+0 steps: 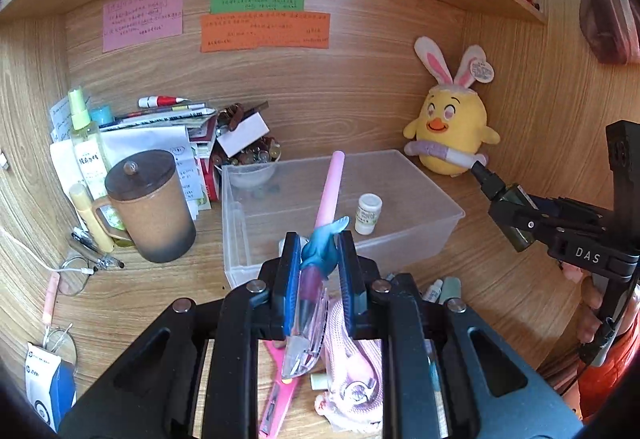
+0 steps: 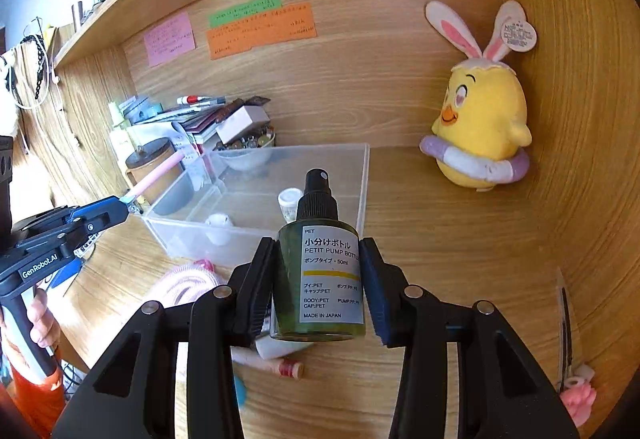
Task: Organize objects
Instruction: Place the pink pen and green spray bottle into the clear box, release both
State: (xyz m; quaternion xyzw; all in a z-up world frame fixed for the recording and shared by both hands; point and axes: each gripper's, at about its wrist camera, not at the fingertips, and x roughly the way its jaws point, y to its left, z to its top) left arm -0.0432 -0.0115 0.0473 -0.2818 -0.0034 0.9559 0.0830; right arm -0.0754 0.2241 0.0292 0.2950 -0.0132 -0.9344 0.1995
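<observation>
My left gripper (image 1: 319, 263) is shut on a pink pen (image 1: 332, 187) with a blue dolphin charm (image 1: 322, 245), held over the near edge of a clear plastic bin (image 1: 416, 239). A small white jar (image 1: 368, 214) stands inside the bin. My right gripper (image 2: 318, 279) is shut on a dark green pump bottle (image 2: 320, 271) with a black spray top, held above the desk just right of the bin (image 2: 360, 175). In the left wrist view the right gripper (image 1: 500, 199) hovers at the bin's right side.
A brown lidded mug (image 1: 150, 205), a spray bottle (image 1: 86, 143) and a paper pile (image 1: 160, 127) stand at left. A yellow chick plush (image 1: 452, 131) sits at the back right. A pink pouch (image 1: 352, 359), pink scissors (image 1: 276, 391) and small tubes (image 1: 440, 289) lie in front.
</observation>
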